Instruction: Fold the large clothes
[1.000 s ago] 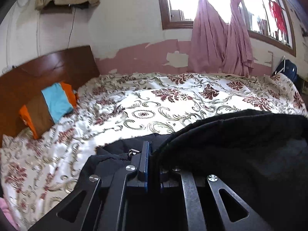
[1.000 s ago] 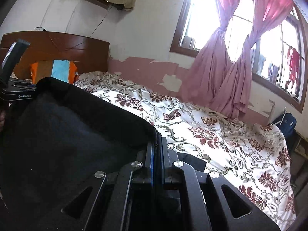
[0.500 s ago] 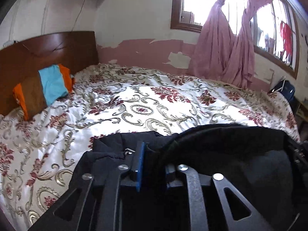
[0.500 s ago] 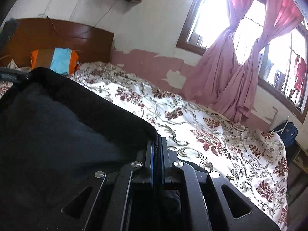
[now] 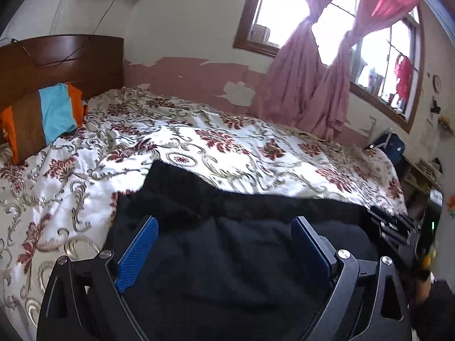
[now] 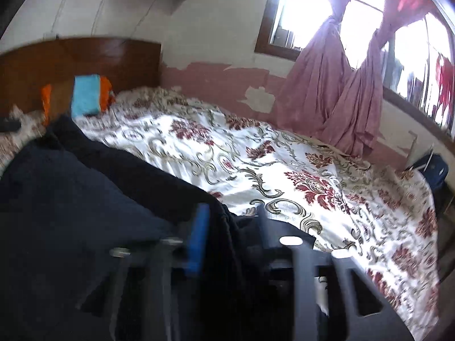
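A large black garment (image 5: 227, 255) lies spread on the flowered bedspread (image 5: 199, 147) near the bed's front edge. My left gripper (image 5: 225, 221) hovers just over it with its jaws opening wide; the blue pads (image 5: 139, 251) stand clear of the cloth, which lies loose below and between them. In the blurred right wrist view the garment (image 6: 71, 204) fills the lower left. My right gripper (image 6: 231, 213) sits at the garment's right corner, jaws opening, with a fold of black cloth hanging free between them. The right gripper (image 5: 392, 233) also shows at the garment's far right edge.
A pillow (image 5: 42, 116) striped orange, brown and blue leans on the wooden headboard (image 5: 57, 59). Pink curtains (image 5: 307, 91) hang at the window behind the bed. A blue bag (image 5: 394, 145) and a cluttered shelf stand past the bed's far right corner.
Both grippers, shut on the black garment a second ago, have opened and let it go. The raised fold has dropped flat onto the bed, and both hands have shifted sideways.
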A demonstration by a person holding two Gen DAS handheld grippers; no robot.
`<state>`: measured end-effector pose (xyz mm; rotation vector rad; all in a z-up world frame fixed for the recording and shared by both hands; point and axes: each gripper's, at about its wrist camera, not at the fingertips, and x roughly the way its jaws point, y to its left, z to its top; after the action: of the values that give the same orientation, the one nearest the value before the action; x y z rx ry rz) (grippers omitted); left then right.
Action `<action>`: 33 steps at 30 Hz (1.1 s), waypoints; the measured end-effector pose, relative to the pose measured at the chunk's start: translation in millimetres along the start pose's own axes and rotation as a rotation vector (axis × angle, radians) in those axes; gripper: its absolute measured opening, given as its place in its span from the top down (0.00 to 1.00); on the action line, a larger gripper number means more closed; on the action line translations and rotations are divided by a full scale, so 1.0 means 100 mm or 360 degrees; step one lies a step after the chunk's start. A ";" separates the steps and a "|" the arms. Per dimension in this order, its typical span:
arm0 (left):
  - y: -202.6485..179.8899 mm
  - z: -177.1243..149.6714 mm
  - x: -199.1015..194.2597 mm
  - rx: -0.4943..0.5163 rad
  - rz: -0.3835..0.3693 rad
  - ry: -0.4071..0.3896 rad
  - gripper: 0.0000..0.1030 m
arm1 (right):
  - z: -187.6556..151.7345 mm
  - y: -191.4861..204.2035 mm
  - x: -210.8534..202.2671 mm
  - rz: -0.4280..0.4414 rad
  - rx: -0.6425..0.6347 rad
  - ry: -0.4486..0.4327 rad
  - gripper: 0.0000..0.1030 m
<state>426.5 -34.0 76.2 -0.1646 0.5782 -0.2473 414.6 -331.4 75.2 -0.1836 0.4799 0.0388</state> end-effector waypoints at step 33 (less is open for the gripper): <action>-0.36 -0.44 0.56 0.0195 0.0044 0.0120 0.06 | -0.38 0.21 0.47 0.0113 -0.0096 0.0198 0.18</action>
<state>440.3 -87.6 18.7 -0.0288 0.6375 -0.2624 437.4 -318.2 16.6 -0.2287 0.6099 0.1121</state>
